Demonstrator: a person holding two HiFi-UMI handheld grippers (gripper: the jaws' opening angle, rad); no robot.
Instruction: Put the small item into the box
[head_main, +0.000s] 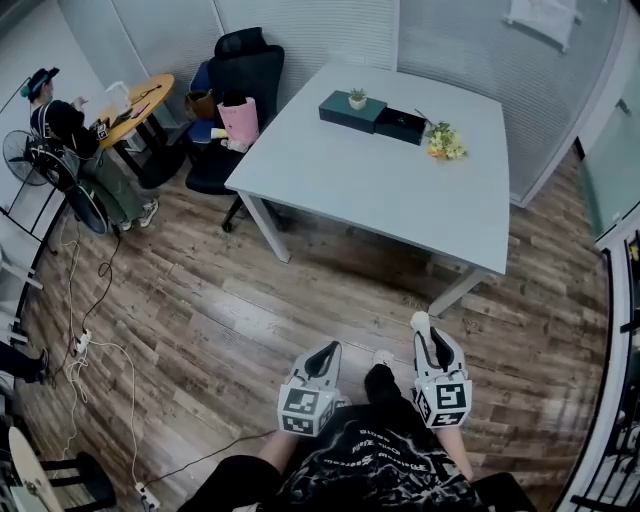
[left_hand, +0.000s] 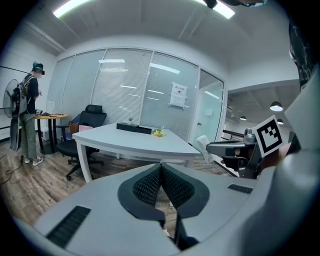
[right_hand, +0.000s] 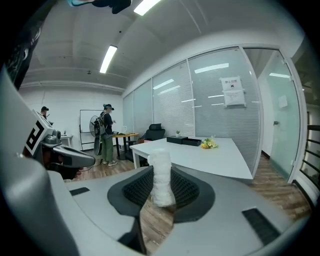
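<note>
My right gripper (head_main: 423, 324) (right_hand: 161, 172) is shut on a small white fluffy item (right_hand: 161, 179), which stands upright between its pads; in the head view its white tip (head_main: 419, 320) shows at the jaw ends. My left gripper (head_main: 322, 350) (left_hand: 161, 168) is shut with nothing between its pads. Both are held low over the wooden floor, well short of the grey table (head_main: 400, 190). On the table's far side lie a dark green box (head_main: 350, 112) and an open black box (head_main: 401, 125) (right_hand: 192, 142), side by side.
A small potted plant (head_main: 357, 98) stands on the green box and yellow flowers (head_main: 443, 142) lie right of the black one. An office chair (head_main: 235, 90) with a pink bag (head_main: 240, 120) is left of the table. A person (head_main: 60, 125) stands at a round table far left. Cables run along the floor.
</note>
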